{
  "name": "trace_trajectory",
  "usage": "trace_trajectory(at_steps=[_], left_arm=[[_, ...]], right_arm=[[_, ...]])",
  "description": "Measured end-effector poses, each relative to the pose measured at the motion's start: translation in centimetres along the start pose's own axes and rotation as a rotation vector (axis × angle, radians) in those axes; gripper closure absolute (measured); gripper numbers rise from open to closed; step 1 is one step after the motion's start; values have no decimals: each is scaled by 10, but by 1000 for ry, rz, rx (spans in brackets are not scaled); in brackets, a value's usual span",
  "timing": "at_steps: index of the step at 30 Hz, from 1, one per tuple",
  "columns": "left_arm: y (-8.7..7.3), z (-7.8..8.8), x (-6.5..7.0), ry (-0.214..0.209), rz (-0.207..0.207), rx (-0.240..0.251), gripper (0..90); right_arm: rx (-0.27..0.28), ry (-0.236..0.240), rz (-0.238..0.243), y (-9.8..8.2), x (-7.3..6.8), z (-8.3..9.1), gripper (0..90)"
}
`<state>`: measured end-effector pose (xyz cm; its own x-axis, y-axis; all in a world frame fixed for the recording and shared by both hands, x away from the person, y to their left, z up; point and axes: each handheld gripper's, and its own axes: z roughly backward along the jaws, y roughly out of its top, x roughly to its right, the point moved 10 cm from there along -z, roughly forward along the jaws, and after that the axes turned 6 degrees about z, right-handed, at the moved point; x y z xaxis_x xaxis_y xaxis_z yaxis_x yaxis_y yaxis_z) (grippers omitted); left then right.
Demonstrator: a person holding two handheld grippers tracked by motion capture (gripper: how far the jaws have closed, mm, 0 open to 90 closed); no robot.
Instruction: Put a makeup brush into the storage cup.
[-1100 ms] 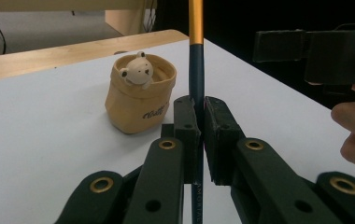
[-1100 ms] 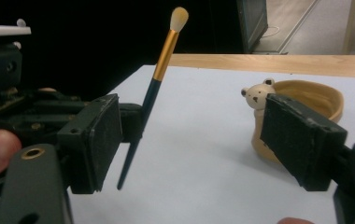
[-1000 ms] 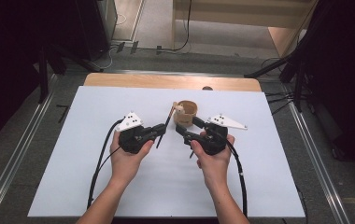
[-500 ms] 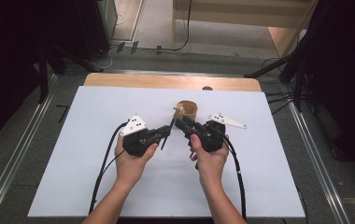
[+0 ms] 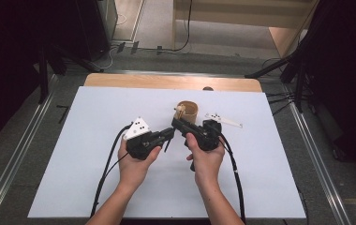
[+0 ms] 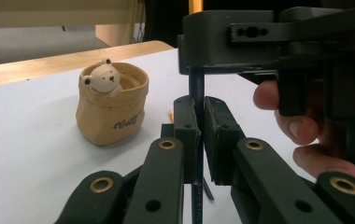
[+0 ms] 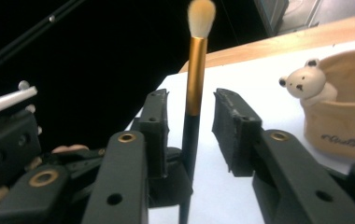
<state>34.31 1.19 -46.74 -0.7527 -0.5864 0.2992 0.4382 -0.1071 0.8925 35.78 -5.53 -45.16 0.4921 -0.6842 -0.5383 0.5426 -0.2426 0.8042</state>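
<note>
My left gripper point(image 5: 169, 136) point(image 6: 199, 116) is shut on the dark handle of a makeup brush point(image 6: 197, 88), which stands roughly upright. The brush point(image 7: 196, 60) has a gold ferrule and pale bristles on top. My right gripper point(image 5: 176, 123) point(image 7: 192, 107) faces the left one. Its jaws have just been closing around the brush's handle, and a gap still shows on each side. A tan pouch-shaped cup point(image 5: 188, 111) point(image 6: 112, 112) point(image 7: 348, 116) with a small bear head on its rim stands on the table just beyond both grippers.
A white board point(image 5: 96, 154) covers the table, with a wooden strip point(image 5: 166, 82) along its far edge. Cables trail from both grippers toward the near edge. Dark stands and metal rails flank the table.
The right gripper has shifted left to meet the left one, and its jaws have narrowed around the brush. The left gripper keeps its hold on the brush.
</note>
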Motion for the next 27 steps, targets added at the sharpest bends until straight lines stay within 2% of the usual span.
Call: trace_trajectory(at_steps=[6,13,20,23,25,27], left_arm=[[0,-1,2,-3,-2,2,851],[-1,-1,2,-4,-4,-1,851],[0,-1,1,-4,-1,1,850],[-1,-1,1,-18,16,-2,848],[-1,-1,1,-35,43,-8,820],[-1,1,2,-50,48,-10,709]], right_arm=[[3,0,-33,0,-1,-2,751],[6,-8,-44,0,0,-3,827],[14,-25,-27,0,0,-4,845],[16,-29,-21,0,1,-4,846],[14,-34,-5,0,2,-4,847],[23,-50,12,2,3,-3,847]])
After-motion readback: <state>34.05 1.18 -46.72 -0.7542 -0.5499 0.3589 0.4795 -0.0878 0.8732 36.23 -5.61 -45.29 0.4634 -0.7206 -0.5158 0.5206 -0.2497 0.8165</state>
